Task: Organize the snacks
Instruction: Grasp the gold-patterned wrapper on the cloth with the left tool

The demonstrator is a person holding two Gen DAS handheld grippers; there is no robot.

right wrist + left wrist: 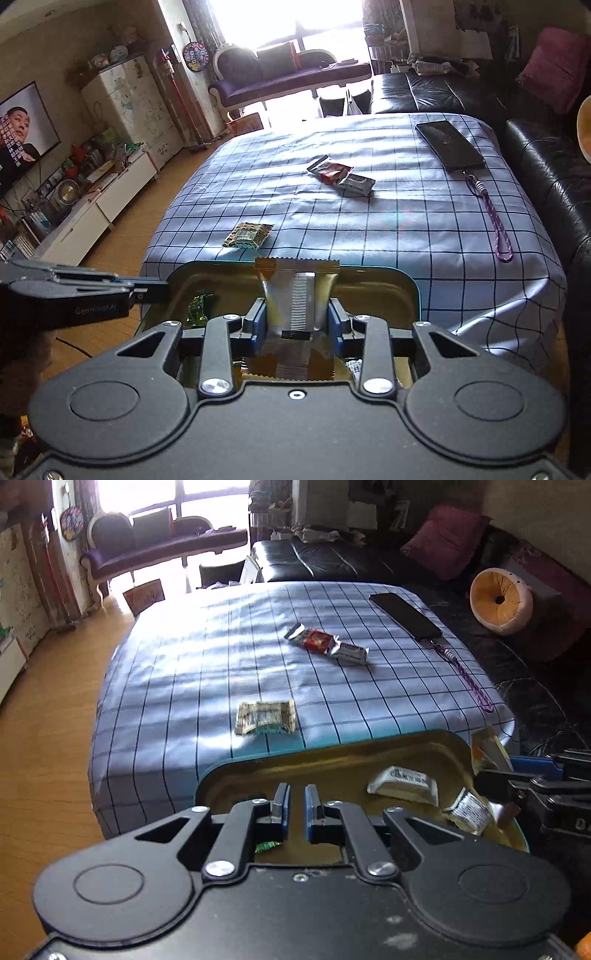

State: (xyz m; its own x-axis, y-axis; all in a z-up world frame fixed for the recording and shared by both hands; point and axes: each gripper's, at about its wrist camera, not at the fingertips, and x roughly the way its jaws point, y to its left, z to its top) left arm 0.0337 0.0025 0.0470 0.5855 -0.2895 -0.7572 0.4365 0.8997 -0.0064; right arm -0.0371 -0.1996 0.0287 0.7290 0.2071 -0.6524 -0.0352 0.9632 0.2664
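Note:
A gold-lined tin (332,760) sits at the near edge of the checked table. Over its left part my left gripper (297,801) hangs, jaws slightly apart with nothing between them; a green packet (266,846) lies just beneath. Two white packets (402,784) rest in the tin's right part. My right gripper (297,317) is shut on a gold and silver packet (297,295) above the tin (388,284). On the cloth lie a brown packet (266,718) (247,235) and, farther back, a red packet (317,641) (330,171) touching a white one (352,654) (356,183).
A black phone (406,614) (448,144) with a purple lanyard (498,229) lies along the table's right side. A black sofa (546,173) runs along the right and back, with a round cushion (500,602). Wooden floor (44,738) lies to the left.

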